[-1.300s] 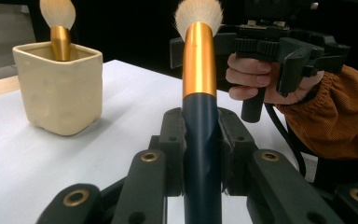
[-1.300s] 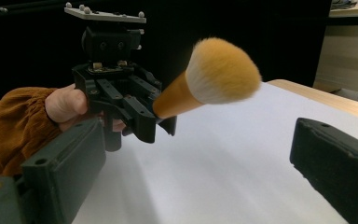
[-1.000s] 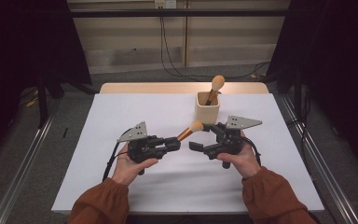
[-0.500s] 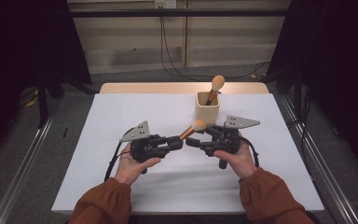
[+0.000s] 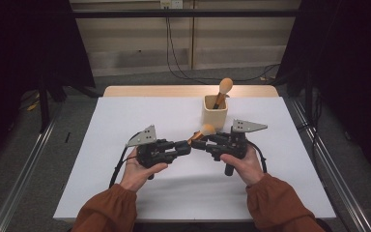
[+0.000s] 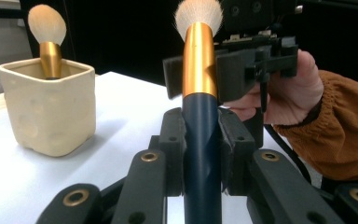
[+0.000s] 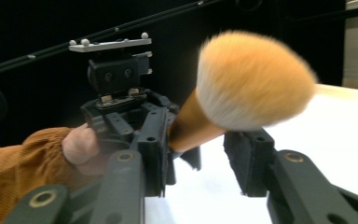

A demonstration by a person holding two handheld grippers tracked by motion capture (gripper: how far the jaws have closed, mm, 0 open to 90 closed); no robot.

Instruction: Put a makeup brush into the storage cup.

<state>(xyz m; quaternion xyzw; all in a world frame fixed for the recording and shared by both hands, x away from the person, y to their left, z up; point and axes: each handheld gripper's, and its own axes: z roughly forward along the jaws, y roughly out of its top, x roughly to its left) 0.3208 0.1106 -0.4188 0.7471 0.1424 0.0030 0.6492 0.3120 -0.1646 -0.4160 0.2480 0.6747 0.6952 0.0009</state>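
Now the left hand-held gripper [image 6: 200, 154] clamps a navy-handled, gold-ferruled brush [image 6: 199, 107]; the right hand-held gripper [image 7: 200, 158] stands apart.

The place looked like a lab or recording studio rather than a home. A table [image 5: 101, 145] with a white top stood alone on a grey floor [image 5: 140, 77], between metal rails [image 5: 24, 183] and black curtains [image 5: 24, 43], with cables [image 5: 174, 53] running down a plain wall [image 5: 125, 38] from an outlet [image 5: 170, 4]. Each hand-held gripper carried a grey plate [image 7: 109, 44] studded with small white balls, of the kind used for motion tracking, and the gripper views showed darkness beyond the table.
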